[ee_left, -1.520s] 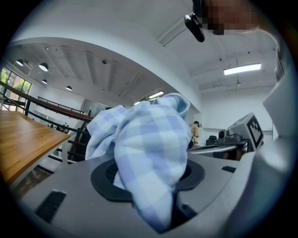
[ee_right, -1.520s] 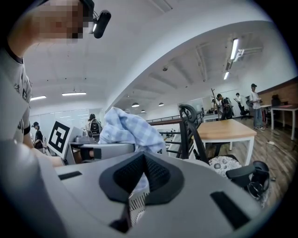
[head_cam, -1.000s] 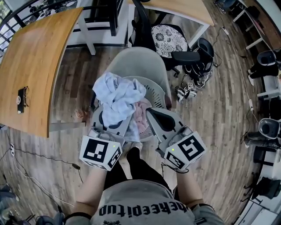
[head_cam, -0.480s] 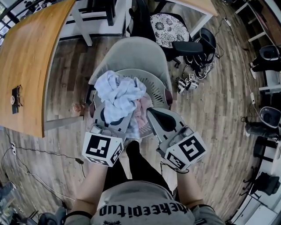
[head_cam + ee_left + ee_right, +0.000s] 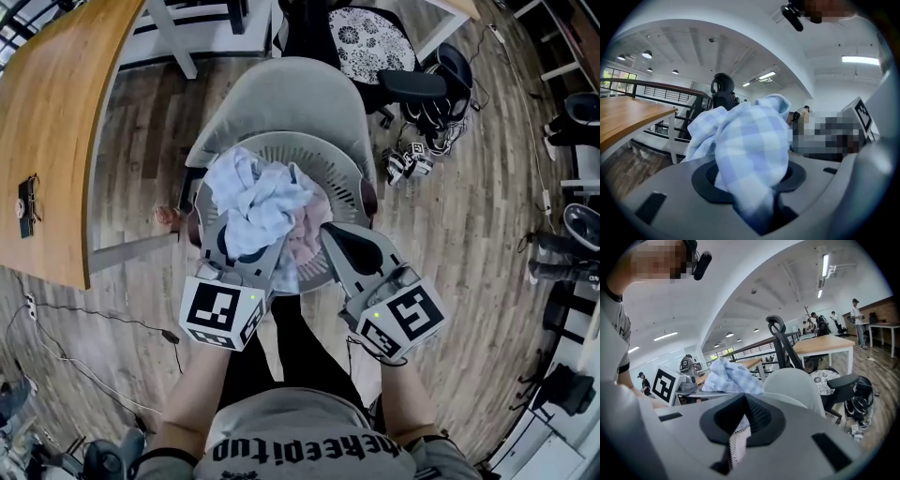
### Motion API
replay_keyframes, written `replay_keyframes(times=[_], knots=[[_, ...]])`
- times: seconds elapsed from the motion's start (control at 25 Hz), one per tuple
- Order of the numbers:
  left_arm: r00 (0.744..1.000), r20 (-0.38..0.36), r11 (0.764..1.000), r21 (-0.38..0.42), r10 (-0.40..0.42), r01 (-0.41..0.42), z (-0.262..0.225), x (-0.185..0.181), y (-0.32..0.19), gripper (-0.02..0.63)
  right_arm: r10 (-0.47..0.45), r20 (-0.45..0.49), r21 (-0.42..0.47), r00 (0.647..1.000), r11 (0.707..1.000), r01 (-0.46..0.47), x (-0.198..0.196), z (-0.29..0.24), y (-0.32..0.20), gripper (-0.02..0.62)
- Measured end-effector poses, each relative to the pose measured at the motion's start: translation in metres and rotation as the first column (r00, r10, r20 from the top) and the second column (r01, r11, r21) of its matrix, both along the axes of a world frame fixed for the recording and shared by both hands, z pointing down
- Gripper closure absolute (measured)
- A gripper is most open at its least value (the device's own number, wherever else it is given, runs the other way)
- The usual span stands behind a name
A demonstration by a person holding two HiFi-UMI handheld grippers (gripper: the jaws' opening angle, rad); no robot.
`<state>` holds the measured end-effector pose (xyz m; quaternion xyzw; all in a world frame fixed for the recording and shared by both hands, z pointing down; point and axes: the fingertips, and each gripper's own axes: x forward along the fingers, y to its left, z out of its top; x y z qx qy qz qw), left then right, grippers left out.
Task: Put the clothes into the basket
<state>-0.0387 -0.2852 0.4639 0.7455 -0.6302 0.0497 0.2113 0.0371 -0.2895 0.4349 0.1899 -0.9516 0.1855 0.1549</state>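
Observation:
A grey slatted basket (image 5: 323, 155) stands on a pale grey chair (image 5: 291, 94). My left gripper (image 5: 251, 246) is shut on a light blue checked shirt (image 5: 258, 202), which bunches up just above the basket's left half. In the left gripper view the shirt (image 5: 750, 150) bulges out between the jaws of the left gripper (image 5: 754, 187). My right gripper (image 5: 330, 234) hangs over the basket's front right, shut on a pinkish striped cloth (image 5: 302, 239). A sliver of that cloth (image 5: 737, 446) shows in the seam of the right gripper (image 5: 743, 420). The blue shirt (image 5: 731, 376) shows beyond it.
A long wooden table (image 5: 56, 141) runs along the left. A black office chair with a patterned seat (image 5: 366, 52) stands behind the grey chair. Cables and small gear (image 5: 412, 159) lie on the wood floor to the right. The person's legs are just in front of the basket.
Both grippers have sunk with their cloth toward the basket. The blue shirt now sits lower, inside the basket's rim line. The jaws look the same.

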Motion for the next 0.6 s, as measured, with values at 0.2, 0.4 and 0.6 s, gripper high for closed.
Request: replay_keyframes(times=[0.2,0.4,0.6], knots=[[1.0,-0.005,1.0,-0.024,-0.003,0.003,0.014,-0.002,-0.004,0.39,0.007,-0.014,-0.02,1.0,1.0,-0.008,0.001,0.012,-0.002,0.588],[1.0,-0.002,0.999,-0.054,0.004,-0.005,0.03,0.001,-0.009,0.39,0.013,-0.02,-0.04,1.0,0.999,-0.013,0.004,0.021,-0.003,0.588],[1.0,-0.004,0.996,-0.086,0.01,-0.01,0.047,0.004,-0.012,0.388,0.018,-0.032,-0.054,0.999,0.998,-0.019,0.008,0.031,-0.003,0.588]])
